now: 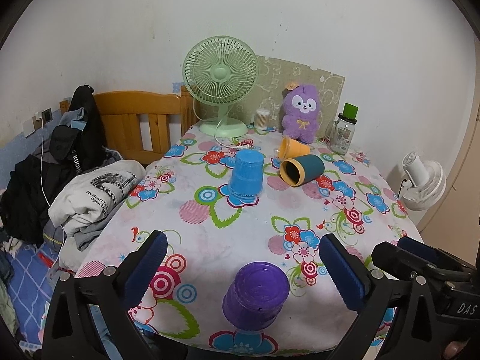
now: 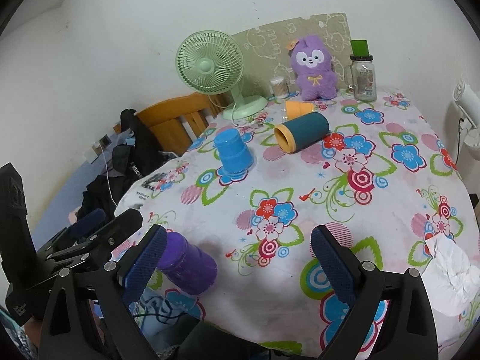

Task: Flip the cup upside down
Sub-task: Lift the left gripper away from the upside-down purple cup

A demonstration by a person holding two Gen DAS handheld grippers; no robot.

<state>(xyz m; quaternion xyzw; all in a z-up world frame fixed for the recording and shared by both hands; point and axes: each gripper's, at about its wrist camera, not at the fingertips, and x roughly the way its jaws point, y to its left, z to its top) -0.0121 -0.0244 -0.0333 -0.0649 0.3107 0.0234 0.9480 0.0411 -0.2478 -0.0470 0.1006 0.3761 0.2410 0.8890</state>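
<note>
We see a table covered by a floral tablecloth. Near its front edge, a purple cup stands upside down, base up. The left gripper is spread wide, its blue-padded fingers on either side of the purple cup without touching it. The right gripper is also released and holds nothing; in its view the purple cup sits just beside its left finger.

Farther back, a blue cup also stands upside down. Behind it to the right, a dark teal cup with an orange rim lies on its side, mouth facing us, and a small orange cup lies tipped near it.

Along the back edge stand a green desk fan, a purple plush toy, a jar of cotton swabs and a glass jar with a green cap.
</note>
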